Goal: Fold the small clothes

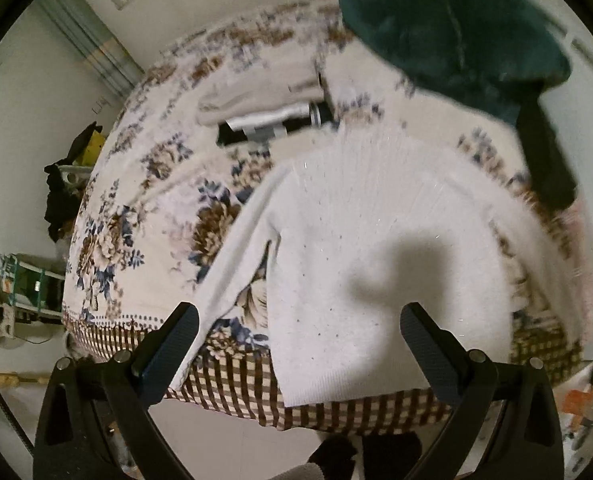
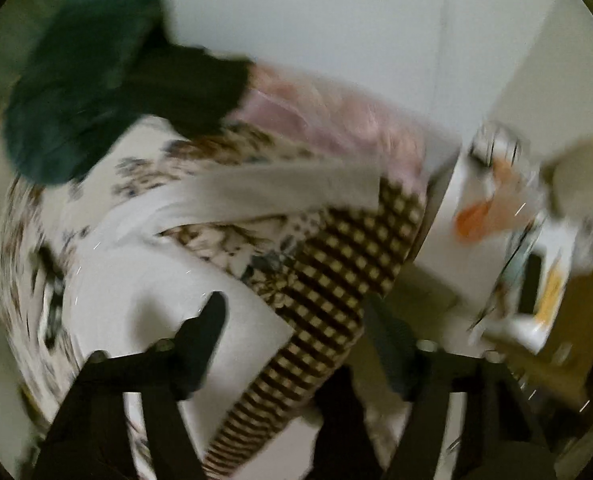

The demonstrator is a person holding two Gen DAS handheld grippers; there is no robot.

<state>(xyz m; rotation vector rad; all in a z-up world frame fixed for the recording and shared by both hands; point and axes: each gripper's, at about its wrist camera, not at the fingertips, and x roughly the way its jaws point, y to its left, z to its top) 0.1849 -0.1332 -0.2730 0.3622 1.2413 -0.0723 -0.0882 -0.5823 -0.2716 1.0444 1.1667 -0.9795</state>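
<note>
A white knit sweater (image 1: 368,240) lies flat on the floral tablecloth (image 1: 144,184), its hem at the near table edge and one sleeve (image 1: 232,248) stretched toward the near left. My left gripper (image 1: 300,340) is open and empty, hovering over the hem. In the blurred right wrist view the sweater (image 2: 144,280) lies at lower left with a sleeve (image 2: 280,188) stretched right. My right gripper (image 2: 300,320) is open and empty above the sweater's corner and the checked cloth border (image 2: 336,264).
A dark green fuzzy garment (image 1: 448,28) and a black item (image 1: 548,152) sit at the far right of the table. A beige garment over a black-and-silver object (image 1: 272,120) lies at the back. A pink cloth (image 2: 336,120) and a cluttered white surface (image 2: 516,240) are to the right.
</note>
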